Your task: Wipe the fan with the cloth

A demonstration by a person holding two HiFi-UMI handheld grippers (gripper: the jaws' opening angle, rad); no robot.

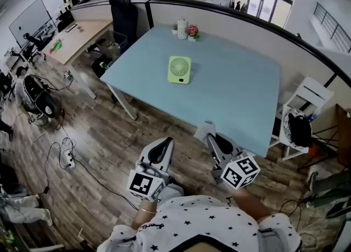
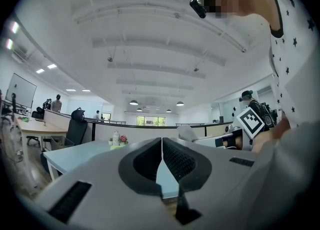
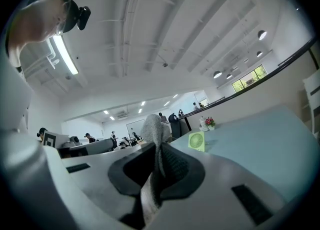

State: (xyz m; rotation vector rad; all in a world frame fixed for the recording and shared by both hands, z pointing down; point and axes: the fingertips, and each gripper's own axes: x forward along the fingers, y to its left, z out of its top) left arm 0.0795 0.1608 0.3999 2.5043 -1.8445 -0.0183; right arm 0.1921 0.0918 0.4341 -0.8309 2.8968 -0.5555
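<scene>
A small green fan (image 1: 179, 70) stands upright near the middle of the light blue table (image 1: 241, 92); the right gripper view shows the fan (image 3: 196, 141) far ahead. My right gripper (image 1: 215, 139) hovers over the wooden floor short of the table's near edge, shut on a grey cloth (image 1: 204, 131). The cloth (image 3: 154, 133) sticks up between the jaws. My left gripper (image 1: 163, 146) hangs beside it at the left, its jaws pressed together (image 2: 161, 142) with nothing in them. Both grippers are well apart from the fan.
A white vase (image 1: 182, 28) and a flower pot (image 1: 192, 32) stand at the table's far edge. A black office chair (image 1: 125, 15) stands at the far left corner, a white chair with a black bag (image 1: 300, 129) at the right. Cables and a power strip (image 1: 67, 158) lie on the floor at the left.
</scene>
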